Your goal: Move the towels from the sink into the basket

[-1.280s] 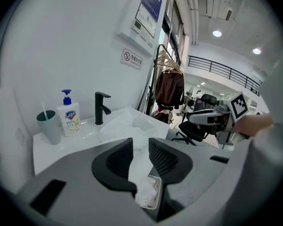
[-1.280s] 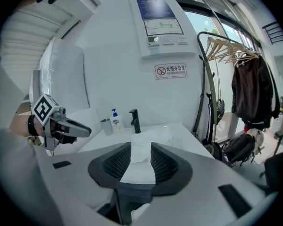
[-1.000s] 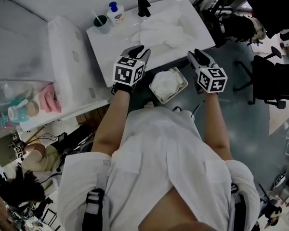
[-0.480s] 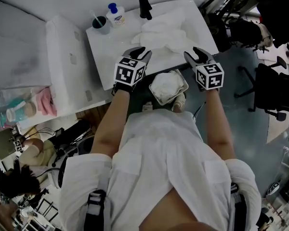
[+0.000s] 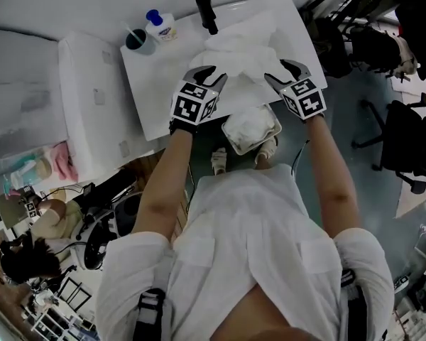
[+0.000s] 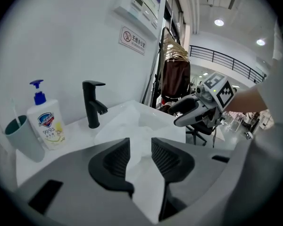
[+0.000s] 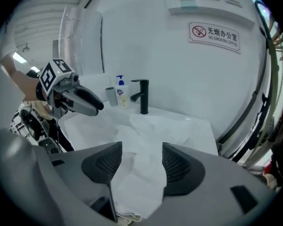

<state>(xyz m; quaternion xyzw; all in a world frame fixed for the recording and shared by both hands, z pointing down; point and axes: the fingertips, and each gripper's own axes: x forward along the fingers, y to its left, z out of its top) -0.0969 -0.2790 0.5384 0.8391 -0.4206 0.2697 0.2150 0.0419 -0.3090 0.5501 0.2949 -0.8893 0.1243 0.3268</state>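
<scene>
White towels [image 5: 241, 45] lie heaped in the white sink [image 5: 160, 94], and one drapes over its front edge. Below that edge stands the basket [image 5: 275, 121] with a white towel [image 5: 247, 125] in it. My left gripper [image 5: 206, 73] hovers at the heap's left side. In the left gripper view its jaws [image 6: 140, 147] have just been opening; they stand narrowly apart, towel cloth [image 6: 132, 121] showing beyond the gap, nothing pinched. My right gripper [image 5: 287, 68] is at the heap's right side. Its jaws [image 7: 141, 154] have just been opening and stand wide above the draped towel [image 7: 144, 173], not pressing it.
A black faucet [image 5: 206, 13] stands at the sink's back, with a soap pump bottle [image 5: 158, 25] and a cup [image 5: 136, 40] to its left. A white cabinet [image 5: 92, 105] adjoins the sink on the left. Office chairs [image 5: 405, 141] stand to the right.
Both grippers have moved forward and down from above the basket to the towel heap in the sink. The right jaws have spread wider.
</scene>
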